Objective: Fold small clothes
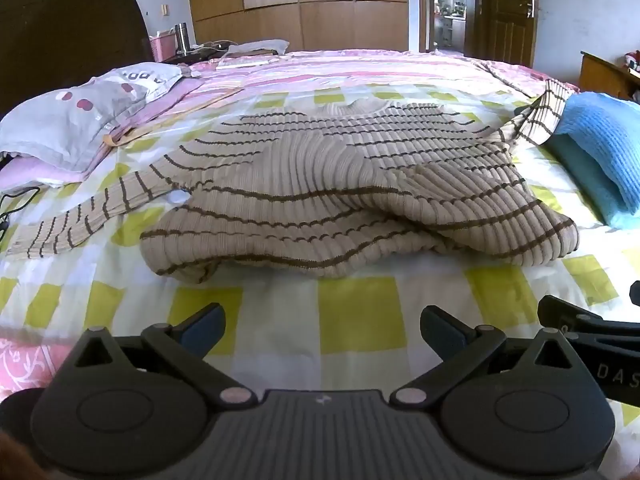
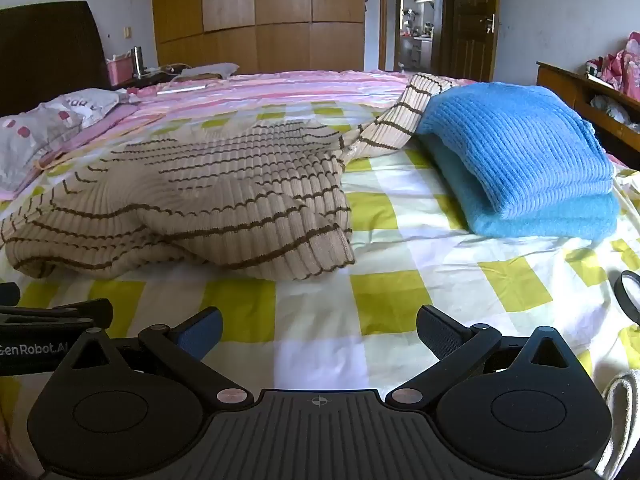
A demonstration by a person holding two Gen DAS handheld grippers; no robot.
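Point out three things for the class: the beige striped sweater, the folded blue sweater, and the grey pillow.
beige striped sweater (image 1: 320,184): left wrist view, middle of its body.
folded blue sweater (image 2: 516,148): right wrist view, top layer.
grey pillow (image 1: 80,116): left wrist view, its upper face.

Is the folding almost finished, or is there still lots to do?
One piece looks done: the blue sweater sits folded in a neat stack on the bed. The striped sweater is not folded yet: it lies spread out and rumpled, with both sleeves stretched out to the sides. Nothing is in hand: the left gripper and right gripper are open and empty, short of its hem. So that whole sweater is left.
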